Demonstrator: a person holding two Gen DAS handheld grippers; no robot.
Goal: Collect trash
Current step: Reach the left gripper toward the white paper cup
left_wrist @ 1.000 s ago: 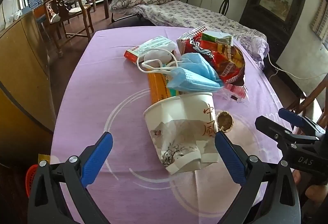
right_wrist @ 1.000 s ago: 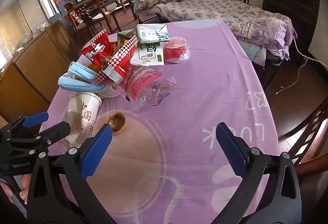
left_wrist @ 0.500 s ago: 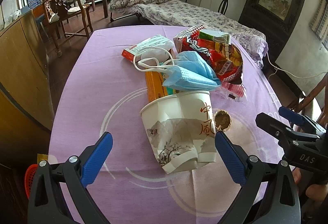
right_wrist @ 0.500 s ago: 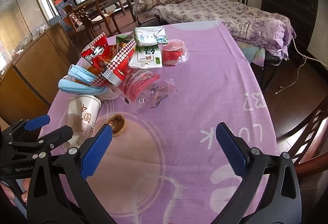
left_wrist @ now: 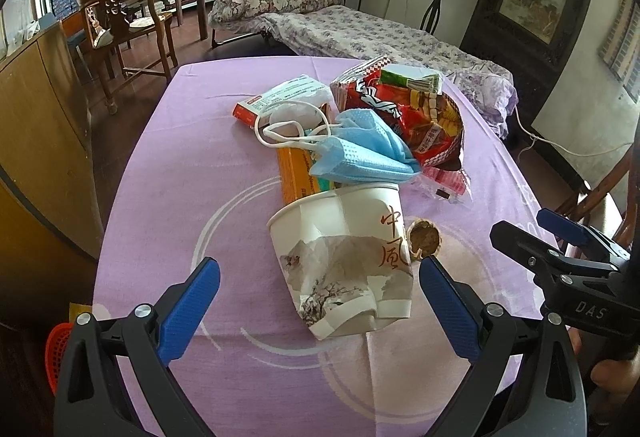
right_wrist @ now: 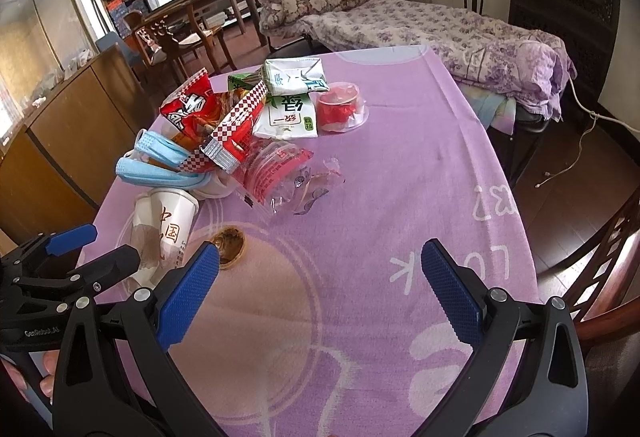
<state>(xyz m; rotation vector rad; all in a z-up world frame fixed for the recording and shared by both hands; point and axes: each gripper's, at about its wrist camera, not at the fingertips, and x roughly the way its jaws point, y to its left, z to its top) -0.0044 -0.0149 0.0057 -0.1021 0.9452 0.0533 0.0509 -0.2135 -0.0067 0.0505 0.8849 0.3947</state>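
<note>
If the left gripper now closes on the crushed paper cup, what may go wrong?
1. The paper cup is already crumpled and lying on its side; the open left gripper may flatten it further and lose hold.
2. The blue masks rest against its rim, so they may drag along.
3. The small brown cap sits beside the cup and could get knocked away.

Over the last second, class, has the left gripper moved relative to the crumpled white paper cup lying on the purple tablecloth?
Yes, slightly. The left gripper has eased forward: the crumpled white paper cup sits a little lower and nearer between its open jaws, measured against the purple tablecloth.
</note>
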